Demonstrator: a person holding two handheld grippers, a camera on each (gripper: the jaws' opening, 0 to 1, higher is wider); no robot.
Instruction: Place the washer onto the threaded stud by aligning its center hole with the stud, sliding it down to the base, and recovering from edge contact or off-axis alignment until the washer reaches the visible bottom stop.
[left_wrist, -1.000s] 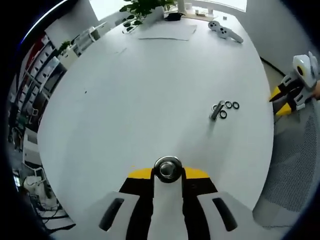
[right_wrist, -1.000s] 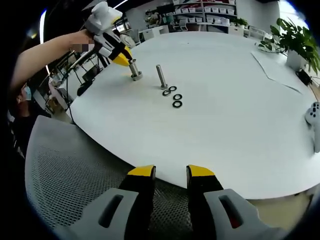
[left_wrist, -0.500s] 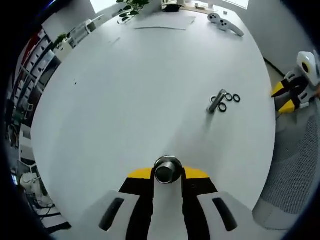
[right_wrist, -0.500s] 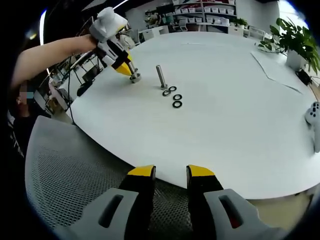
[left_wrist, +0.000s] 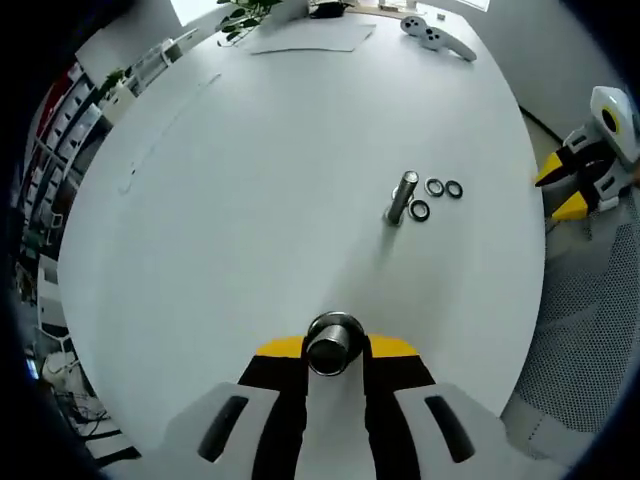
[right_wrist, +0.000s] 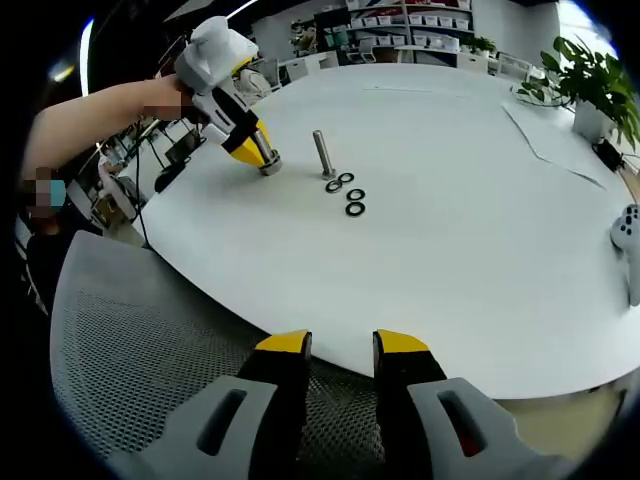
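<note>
Left gripper, clamping a stud, has tilted over the white table.

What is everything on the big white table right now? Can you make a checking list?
Surface: round white table, mostly bare.
Job's things: threaded stud standing upright; three washers lying flat beside its base, none on it yet.
Clutter: game controller, paper sheet, potted plant near the far edge.
Grippers: left gripper shut on a metal cylinder touching the table; right gripper open, holding nothing, over a mesh chair.
Cables: a dark cable at the table's edge.
Surroundings: storage shelves.
</note>
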